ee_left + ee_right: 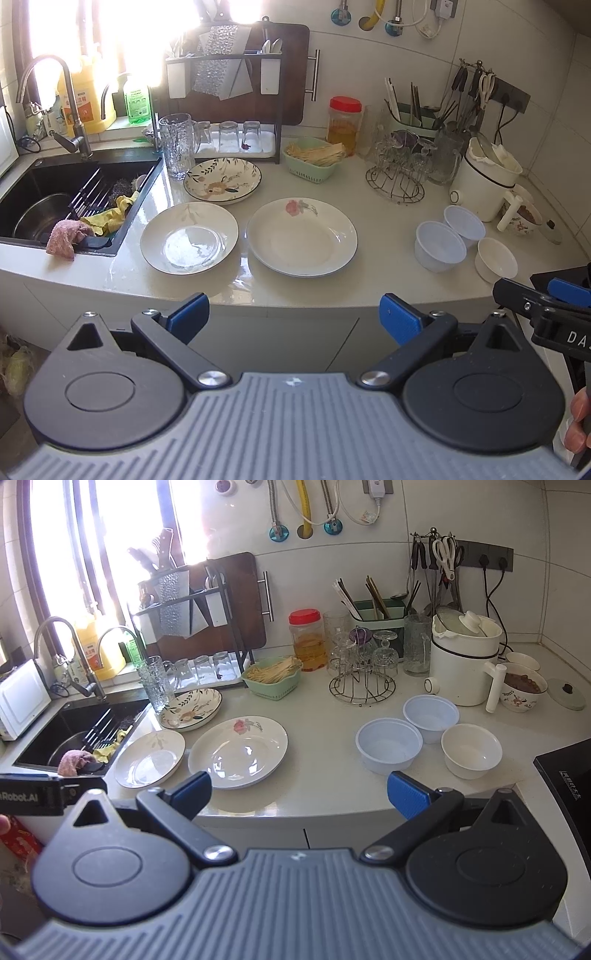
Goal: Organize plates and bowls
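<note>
Three plates lie on the counter: a flower-patterned plate (222,180) at the back by the sink, a white plate with a faint leaf print (189,237) and a white plate with a pink rose (301,236). To the right stand two pale blue plastic bowls (439,246) (464,224) and a white bowl (495,257). The same pieces show in the right wrist view: plates (191,708) (149,758) (238,751), blue bowls (388,744) (431,712), white bowl (471,750). My left gripper (293,319) and right gripper (299,794) are open, empty, in front of the counter edge.
A black sink (55,195) with cloths and a pot is at the left. Behind the plates stand a glass pitcher (177,146), a glass rack, a green basket (314,158), a jar (344,123), a wire glass stand (397,173) and a white cooker (485,179). A black hob (569,786) is at the right.
</note>
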Demonstrator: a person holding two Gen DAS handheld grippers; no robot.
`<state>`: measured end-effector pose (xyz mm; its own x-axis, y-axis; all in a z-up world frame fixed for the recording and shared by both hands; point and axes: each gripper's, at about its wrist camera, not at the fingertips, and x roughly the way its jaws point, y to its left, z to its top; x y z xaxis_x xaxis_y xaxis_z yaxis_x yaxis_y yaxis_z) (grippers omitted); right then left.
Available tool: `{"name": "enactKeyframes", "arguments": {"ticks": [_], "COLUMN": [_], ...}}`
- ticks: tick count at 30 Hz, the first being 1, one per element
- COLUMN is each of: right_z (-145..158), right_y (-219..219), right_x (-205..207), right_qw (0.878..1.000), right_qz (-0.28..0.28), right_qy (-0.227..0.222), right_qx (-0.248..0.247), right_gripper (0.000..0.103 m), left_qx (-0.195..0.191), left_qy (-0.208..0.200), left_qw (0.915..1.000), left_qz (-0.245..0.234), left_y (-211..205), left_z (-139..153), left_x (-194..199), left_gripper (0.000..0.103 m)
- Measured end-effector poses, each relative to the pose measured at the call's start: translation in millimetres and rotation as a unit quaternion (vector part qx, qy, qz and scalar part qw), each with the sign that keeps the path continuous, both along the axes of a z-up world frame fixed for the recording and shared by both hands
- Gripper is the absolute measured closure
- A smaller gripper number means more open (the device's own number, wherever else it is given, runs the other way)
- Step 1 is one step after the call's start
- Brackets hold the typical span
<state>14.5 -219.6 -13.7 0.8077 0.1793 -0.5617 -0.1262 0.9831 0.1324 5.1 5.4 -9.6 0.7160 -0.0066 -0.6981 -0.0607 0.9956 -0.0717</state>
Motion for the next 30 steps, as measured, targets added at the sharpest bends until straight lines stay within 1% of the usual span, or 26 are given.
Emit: {"name": "enactKeyframes", "arguments": {"ticks": [8, 14, 19, 24, 30], "right_z": [1, -3, -8, -9, -7], "right_y": [-1, -4, -8, -14, -20], "right_x": [1, 8, 8, 9, 10], "right_qw": [1.000, 1.000, 1.000, 1.000, 1.000], "right_qz": [0.002, -0.005, -0.001, 0.002, 0.005], "right_qy": [-0.001, -0.001, 0.006, 0.009, 0.013], "right_qx": [-0.001, 0.000, 0.002, 0.007, 0.012], "right_gripper": [0.000, 0.000, 0.000, 0.000, 0.000], "left_qx": [0.000, -0.011, 0.000, -0.006, -0.005], "left_qy": [-0.001, 0.005, 0.008, 0.013, 0.019], "left_qw": [0.9999, 0.9998, 0.9997, 0.9995, 0.9994], "left_qz": [0.011, 0.018, 0.023, 0.029, 0.029], "left_y": [-1, -4, -4, -4, -12], "left_z": [0, 0, -3, -3, -2], "left_x": [2, 6, 7, 9, 11], "left_gripper": [0.003, 0.003, 0.003, 0.003, 0.003]}}
